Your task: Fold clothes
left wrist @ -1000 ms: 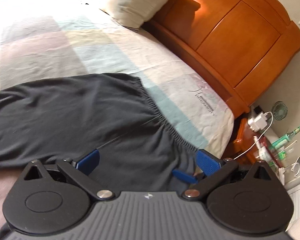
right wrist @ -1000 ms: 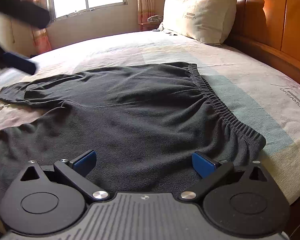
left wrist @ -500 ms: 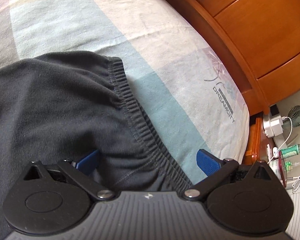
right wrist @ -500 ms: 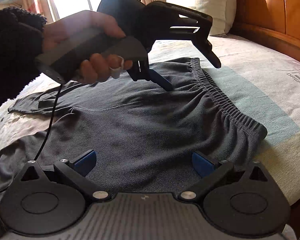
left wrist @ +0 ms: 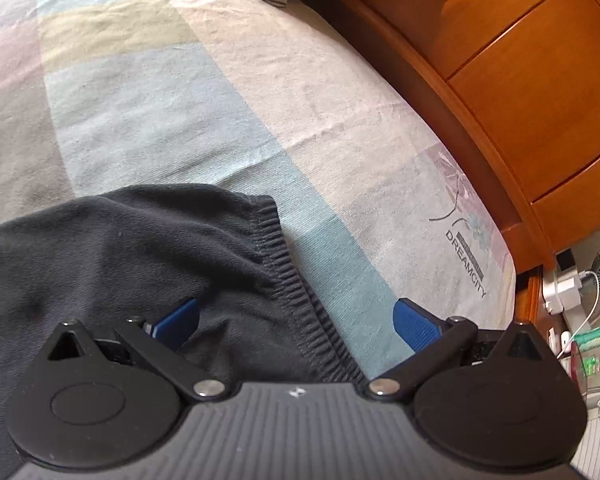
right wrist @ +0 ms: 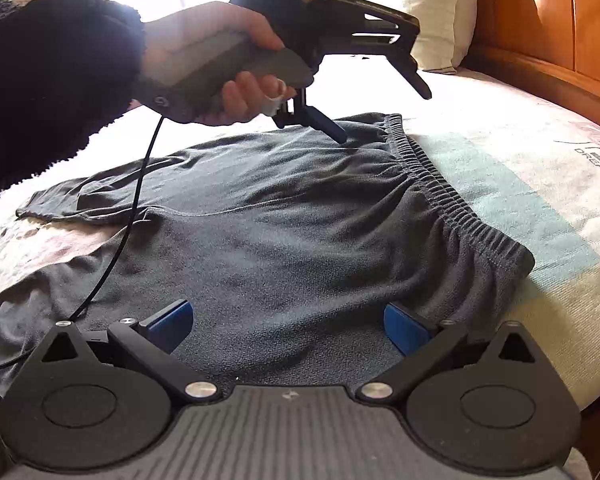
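Up close in the left wrist view, the left tongs (left wrist: 296,320) gape wide over the elastic waistband (left wrist: 296,280) of dark shorts (left wrist: 120,256) at six o'clock on the bed (left wrist: 220,100). Right wrist view: right tongs (right wrist: 288,326) released, shorts spread flat, pillow (right wrist: 424,4) at one o'clock.

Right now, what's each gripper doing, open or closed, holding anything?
Left gripper: open, holding nothing, one finger on the dark pants near the waistband.
Right gripper: open, empty, above the pants.
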`<control>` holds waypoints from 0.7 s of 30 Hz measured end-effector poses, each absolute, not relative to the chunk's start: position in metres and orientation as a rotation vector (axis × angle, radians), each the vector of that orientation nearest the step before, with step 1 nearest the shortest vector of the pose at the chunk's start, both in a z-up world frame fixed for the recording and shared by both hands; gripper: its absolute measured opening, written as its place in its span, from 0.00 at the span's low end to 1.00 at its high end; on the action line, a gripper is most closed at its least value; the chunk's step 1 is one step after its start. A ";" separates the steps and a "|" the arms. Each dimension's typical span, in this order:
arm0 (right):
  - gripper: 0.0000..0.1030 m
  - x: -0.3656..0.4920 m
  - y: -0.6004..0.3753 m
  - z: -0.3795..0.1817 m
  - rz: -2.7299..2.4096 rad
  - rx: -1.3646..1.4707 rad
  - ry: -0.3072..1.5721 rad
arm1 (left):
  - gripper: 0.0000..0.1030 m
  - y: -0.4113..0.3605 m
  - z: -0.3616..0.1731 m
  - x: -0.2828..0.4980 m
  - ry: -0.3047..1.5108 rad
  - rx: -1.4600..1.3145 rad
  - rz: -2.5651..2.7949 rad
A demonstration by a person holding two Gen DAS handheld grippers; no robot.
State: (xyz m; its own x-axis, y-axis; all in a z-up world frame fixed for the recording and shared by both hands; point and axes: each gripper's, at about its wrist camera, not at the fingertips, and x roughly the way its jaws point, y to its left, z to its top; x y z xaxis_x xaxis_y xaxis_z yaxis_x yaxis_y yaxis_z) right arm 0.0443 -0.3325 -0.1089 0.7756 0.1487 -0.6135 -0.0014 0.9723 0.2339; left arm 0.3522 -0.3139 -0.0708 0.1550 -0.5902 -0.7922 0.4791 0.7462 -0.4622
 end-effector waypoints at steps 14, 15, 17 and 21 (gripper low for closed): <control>1.00 0.043 -0.337 -0.109 0.101 0.253 0.678 | 0.99 -0.332 -0.094 0.409 1.134 -0.179 -0.720; 1.00 0.043 -0.337 -0.109 0.101 0.252 0.678 | 0.99 -0.332 -0.091 0.408 1.137 -0.173 -0.721; 1.00 0.043 -0.337 -0.108 0.102 0.248 0.680 | 0.99 -0.332 -0.086 0.406 1.145 -0.162 -0.722; 1.00 0.044 -0.333 -0.109 0.093 0.230 0.686 | 0.99 -0.318 -0.050 0.384 1.128 -0.096 -0.714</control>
State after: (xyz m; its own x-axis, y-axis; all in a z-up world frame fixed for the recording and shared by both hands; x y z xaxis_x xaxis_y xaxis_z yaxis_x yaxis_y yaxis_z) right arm 0.0441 -0.3331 -0.1088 0.7707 0.1601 -0.6167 -0.0090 0.9706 0.2406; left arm 0.3837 -0.3177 -0.0504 0.2347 -0.5653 -0.7908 0.4726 0.7773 -0.4153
